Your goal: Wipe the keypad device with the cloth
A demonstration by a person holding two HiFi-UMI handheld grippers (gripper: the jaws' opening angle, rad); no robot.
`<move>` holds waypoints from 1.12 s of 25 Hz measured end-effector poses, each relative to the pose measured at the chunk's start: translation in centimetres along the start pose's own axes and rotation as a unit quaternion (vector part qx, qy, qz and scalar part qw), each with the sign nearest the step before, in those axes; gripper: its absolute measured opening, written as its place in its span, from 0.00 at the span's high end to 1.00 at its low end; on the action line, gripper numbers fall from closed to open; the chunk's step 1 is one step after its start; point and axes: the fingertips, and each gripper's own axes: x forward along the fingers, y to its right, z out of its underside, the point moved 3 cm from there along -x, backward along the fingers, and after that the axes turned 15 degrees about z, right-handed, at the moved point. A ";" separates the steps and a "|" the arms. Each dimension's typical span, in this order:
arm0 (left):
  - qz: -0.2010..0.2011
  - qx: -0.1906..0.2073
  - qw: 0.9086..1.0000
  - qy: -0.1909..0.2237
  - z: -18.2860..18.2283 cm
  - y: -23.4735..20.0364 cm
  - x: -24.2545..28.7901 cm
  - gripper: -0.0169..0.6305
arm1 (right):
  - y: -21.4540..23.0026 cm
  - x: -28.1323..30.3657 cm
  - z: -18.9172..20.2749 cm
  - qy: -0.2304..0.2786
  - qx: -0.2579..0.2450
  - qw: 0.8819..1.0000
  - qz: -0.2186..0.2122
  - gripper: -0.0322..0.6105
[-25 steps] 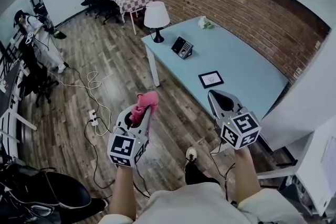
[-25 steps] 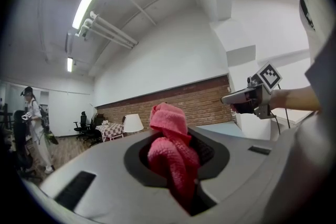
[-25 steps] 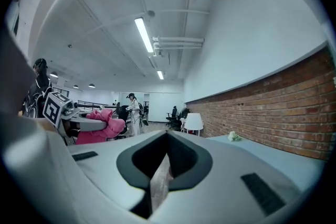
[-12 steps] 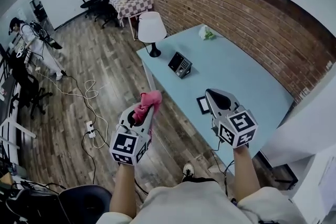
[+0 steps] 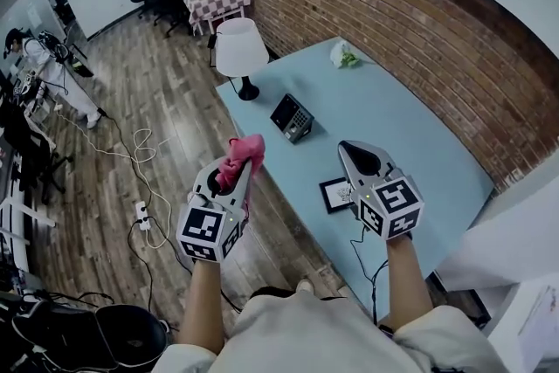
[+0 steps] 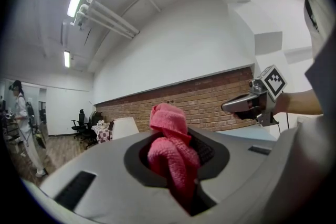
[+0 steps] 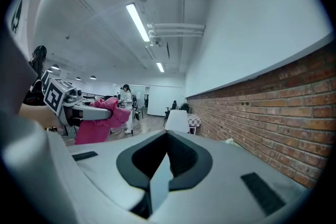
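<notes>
Two grippers are hovering at the blue table (image 5: 397, 113): left gripper (image 5: 244, 176) clamping one pink cloth (image 5: 243, 155), right gripper (image 5: 351, 151) closed, empty, near one keypad device (image 5: 293, 116).

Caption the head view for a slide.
Left hand-held gripper holds pink cloth short of the keypad device on the light-blue table.

Pink, pale blue, brick red.
The cloth (image 5: 242, 155) is bright pink, the table (image 5: 419, 127) pale blue, the keypad device (image 5: 293, 118) black, the lampshade (image 5: 239, 48) white, the wall (image 5: 410, 13) red-brown brick, the floor (image 5: 175, 100) brown planks.

Lamp (image 5: 240, 48), framed picture (image 5: 334, 195) on blue table (image 5: 402, 105)
</notes>
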 end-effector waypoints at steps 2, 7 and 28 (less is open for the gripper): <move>0.001 0.000 1.000 -0.001 0.0 -0.9 1.6 0.84 | 0.7 1.6 0.3 -0.005 -0.001 1.000 0.001 0.95; 0.009 0.006 1.000 -0.009 0.1 -3.4 5.3 0.84 | 2.2 5.1 1.2 -0.021 0.002 1.000 0.003 0.95; 0.102 -0.042 0.992 -0.056 9.9 -18.7 21.7 0.84 | 4.9 22.0 7.8 -0.117 0.021 0.990 0.074 0.89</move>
